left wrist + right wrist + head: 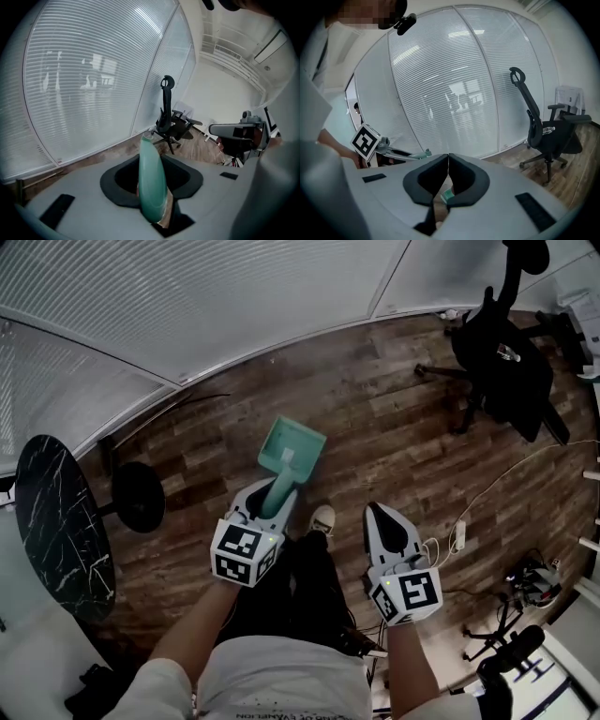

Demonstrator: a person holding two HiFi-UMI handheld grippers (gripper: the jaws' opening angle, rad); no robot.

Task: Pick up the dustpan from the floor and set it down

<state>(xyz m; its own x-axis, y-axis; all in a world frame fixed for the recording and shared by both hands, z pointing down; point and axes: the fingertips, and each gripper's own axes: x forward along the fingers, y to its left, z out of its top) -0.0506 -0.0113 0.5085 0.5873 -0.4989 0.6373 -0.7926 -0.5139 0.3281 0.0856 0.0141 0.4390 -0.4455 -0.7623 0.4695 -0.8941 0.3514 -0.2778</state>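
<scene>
My two bare forearms reach forward and down from my body, side by side. My left forearm (192, 634) ends in the left gripper (267, 495), with its marker cube (242, 554) at the end nearest me. Its jaws are clamped on the handle of a dustpan (291, 460), which juts out ahead between them. My right forearm (405, 667) carries the right gripper (377, 514), tilted downward. Its jaws meet at the tips with nothing gripped. The two grippers are apart.
</scene>
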